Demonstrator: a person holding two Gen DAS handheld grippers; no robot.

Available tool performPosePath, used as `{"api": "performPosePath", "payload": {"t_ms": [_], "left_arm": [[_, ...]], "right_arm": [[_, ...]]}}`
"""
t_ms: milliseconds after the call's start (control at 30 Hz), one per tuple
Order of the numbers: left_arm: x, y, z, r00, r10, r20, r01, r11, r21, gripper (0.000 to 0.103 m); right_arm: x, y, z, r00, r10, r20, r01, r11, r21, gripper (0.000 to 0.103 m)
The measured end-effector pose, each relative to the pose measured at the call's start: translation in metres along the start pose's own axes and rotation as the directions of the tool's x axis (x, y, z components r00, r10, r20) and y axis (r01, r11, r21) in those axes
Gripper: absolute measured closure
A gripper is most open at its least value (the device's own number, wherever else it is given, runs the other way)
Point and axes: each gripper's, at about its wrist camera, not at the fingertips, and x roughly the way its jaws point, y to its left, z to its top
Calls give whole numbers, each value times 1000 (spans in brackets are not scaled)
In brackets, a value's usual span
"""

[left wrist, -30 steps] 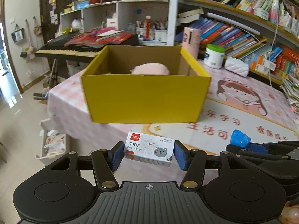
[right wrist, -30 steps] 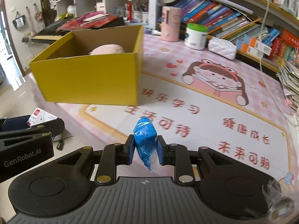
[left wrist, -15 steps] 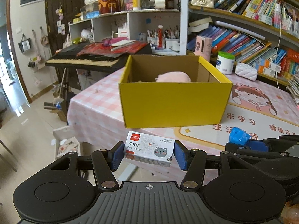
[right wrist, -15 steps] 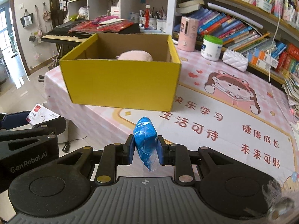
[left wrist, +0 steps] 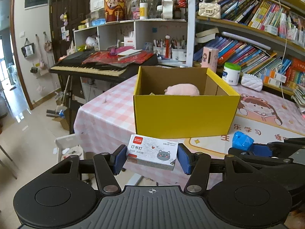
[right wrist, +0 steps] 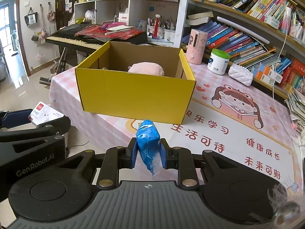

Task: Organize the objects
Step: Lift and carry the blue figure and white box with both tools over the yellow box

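Note:
My left gripper (left wrist: 151,157) is shut on a white staple box (left wrist: 152,151) with a grey cat print, held in the air off the table's near edge. My right gripper (right wrist: 148,153) is shut on a blue plastic packet (right wrist: 148,140), held over the table's front. The staple box (right wrist: 44,114) shows at the left of the right wrist view, the blue packet (left wrist: 242,140) at the right of the left wrist view. An open yellow cardboard box (left wrist: 185,112) (right wrist: 136,95) stands on the table ahead, with a pink plush (left wrist: 182,90) (right wrist: 146,68) inside.
The table has a pink checked cloth (left wrist: 103,116) and a cartoon mat (right wrist: 228,133). A pink cylinder (right wrist: 196,46), a white jar (right wrist: 218,61) and a white quilted pouch (right wrist: 240,74) stand behind the box. Bookshelves run along the right, a keyboard (left wrist: 91,68) stands at left.
Both grippers have pulled back and risen away from the yellow box, which now looks smaller and farther. Each still holds its object.

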Motion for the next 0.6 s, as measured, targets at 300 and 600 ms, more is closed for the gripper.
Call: {"api": "performPosePath", "payload": {"t_ms": [300, 600], "left_arm": [[6, -5, 3, 1000, -9, 1, 9, 1000, 0, 47], [20, -6, 19, 999, 26, 25, -26, 1000, 0, 47]], "right_arm": [[5, -2, 4, 1000, -4, -2, 4, 1000, -9, 80], [25, -8, 26, 999, 30, 13, -29, 999, -16, 80]]}}
